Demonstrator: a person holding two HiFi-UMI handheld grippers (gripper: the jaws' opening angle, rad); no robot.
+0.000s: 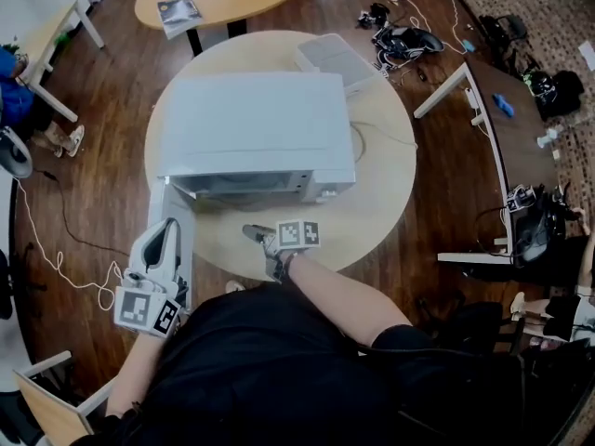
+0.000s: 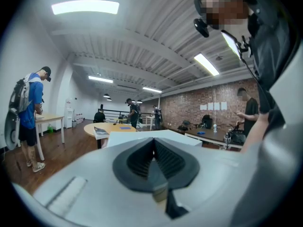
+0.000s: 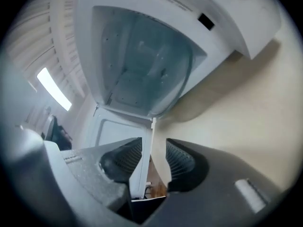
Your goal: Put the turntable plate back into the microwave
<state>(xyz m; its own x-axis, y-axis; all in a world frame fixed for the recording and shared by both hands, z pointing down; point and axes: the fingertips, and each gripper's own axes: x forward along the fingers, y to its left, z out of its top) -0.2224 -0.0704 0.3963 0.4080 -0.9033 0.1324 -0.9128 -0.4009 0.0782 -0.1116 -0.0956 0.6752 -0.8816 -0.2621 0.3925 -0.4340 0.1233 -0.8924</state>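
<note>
Microwave point(image 1: 251, 124) door point(image 1: 183, 214) stands open, right claw point(image 3: 154, 142) parted nearby.

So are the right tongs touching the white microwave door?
Apart. In the head view, a strip of the round beige table shows between the right tongs and the open white microwave door. The tongs stand open.

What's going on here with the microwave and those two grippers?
A person works two handheld grippers at a white microwave on a round table, its door swung open. The right gripper faces the open cavity, jaws apart, gripping nothing. The left gripper, shut and empty, is by the door. Neither holds a turntable plate.
</note>
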